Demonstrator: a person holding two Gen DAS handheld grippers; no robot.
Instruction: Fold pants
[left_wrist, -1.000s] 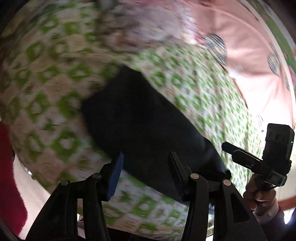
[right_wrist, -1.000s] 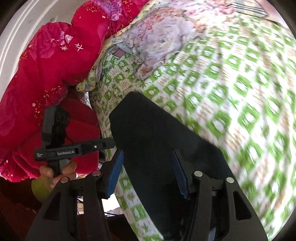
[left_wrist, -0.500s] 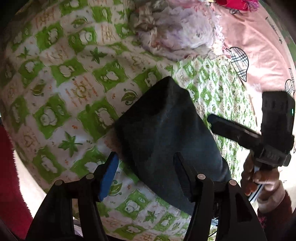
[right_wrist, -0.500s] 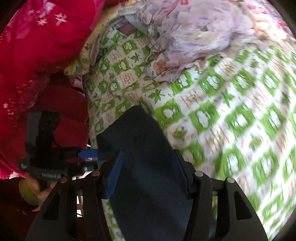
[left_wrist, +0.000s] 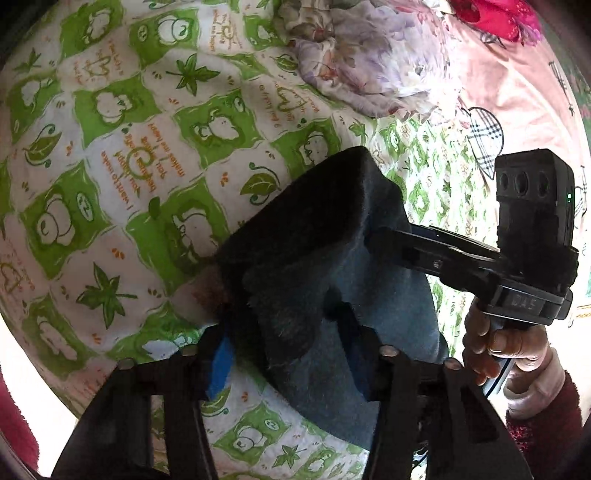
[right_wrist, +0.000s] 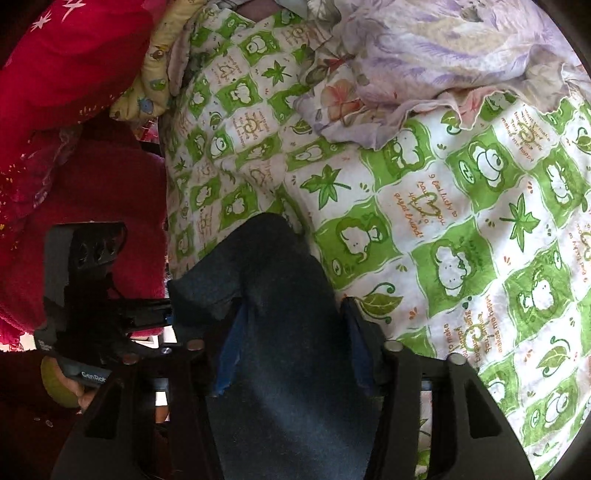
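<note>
Pants (left_wrist: 314, 266), dark blue, lie bunched between both tongs: the left tongs (left_wrist: 288, 354) and right tongs (right_wrist: 291, 343) each grasp a fold of them. Beyond spreads a green-checked bed quilt (left_wrist: 147, 155), with a crumpled floral sheet (right_wrist: 443, 55) farther off.

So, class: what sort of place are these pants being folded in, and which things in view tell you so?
Most likely a bedroom, on a bed. The dark pants lie on a green-and-white printed quilt, a crumpled lilac floral sheet sits further back, and a red blanket is heaped at the side.
</note>
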